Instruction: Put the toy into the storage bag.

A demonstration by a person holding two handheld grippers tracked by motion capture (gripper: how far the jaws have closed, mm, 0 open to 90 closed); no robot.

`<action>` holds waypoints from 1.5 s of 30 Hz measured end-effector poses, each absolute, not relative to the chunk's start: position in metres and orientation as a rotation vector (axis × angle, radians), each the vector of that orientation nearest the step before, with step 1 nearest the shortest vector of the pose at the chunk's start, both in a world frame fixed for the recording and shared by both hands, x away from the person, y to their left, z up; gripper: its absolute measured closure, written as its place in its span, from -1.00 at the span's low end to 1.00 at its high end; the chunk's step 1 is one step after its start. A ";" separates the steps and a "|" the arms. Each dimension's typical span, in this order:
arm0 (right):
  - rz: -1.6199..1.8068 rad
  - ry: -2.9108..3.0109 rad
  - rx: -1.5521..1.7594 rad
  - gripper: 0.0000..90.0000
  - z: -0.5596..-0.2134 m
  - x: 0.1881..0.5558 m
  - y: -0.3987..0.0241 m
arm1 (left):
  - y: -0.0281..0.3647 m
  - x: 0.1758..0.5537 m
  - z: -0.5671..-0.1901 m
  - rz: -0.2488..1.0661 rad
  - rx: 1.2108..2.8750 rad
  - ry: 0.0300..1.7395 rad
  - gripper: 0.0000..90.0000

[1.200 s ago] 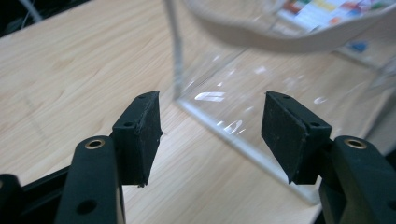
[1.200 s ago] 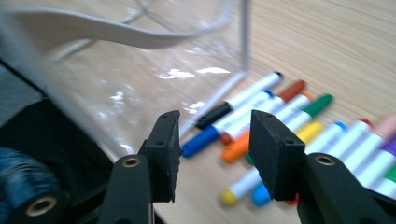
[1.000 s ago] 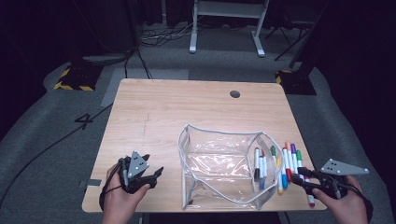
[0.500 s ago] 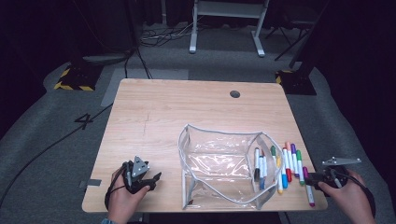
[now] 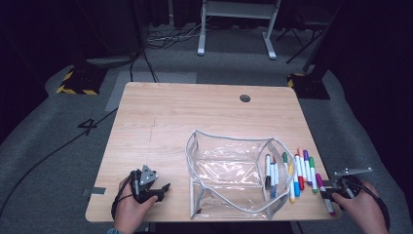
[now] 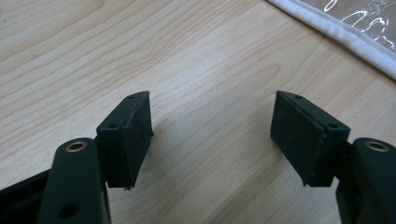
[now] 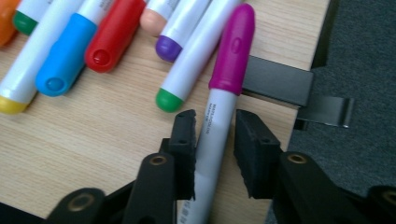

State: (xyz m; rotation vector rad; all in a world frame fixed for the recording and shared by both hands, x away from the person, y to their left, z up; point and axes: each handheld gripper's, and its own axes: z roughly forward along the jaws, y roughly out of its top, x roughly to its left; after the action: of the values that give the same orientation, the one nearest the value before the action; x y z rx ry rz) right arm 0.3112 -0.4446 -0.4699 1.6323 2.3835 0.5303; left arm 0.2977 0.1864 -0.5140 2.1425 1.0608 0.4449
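My right hand-held gripper (image 7: 215,140) has just been closing around the magenta marker (image 7: 224,93), not yet clamped; my left hand-held gripper (image 6: 210,135) stands apart, empty. All markers (image 5: 297,173) remain outside the clear pouch (image 5: 229,178).

Readable marks are few. A figure "4" (image 5: 89,126), dark on the grey floor (image 5: 58,161), lies just off the table's left edge, near its far-left corner. The magenta-capped marker (image 7: 219,107), at the table's right edge near the front corner, carries small grey print along its white barrel; the letters are too small and blurred to make out.
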 end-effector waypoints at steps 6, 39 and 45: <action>0.511 2.347 1.672 0.67 -0.473 0.314 -0.451 | 0.187 0.299 -0.514 0.437 2.140 1.083 -0.41; 0.736 2.383 1.376 0.71 -0.368 0.331 -0.418 | 0.184 0.303 -0.515 0.414 2.151 1.090 -0.67; 0.808 2.423 1.281 0.71 -0.341 0.335 -0.395 | 0.184 0.303 -0.515 0.414 2.151 1.090 -0.67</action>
State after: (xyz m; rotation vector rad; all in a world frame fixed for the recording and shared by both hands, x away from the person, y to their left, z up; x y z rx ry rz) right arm 0.3352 -0.3954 -0.3413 1.2808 2.4227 0.8085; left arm 0.3029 0.1835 -0.5150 2.1509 1.0902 0.4141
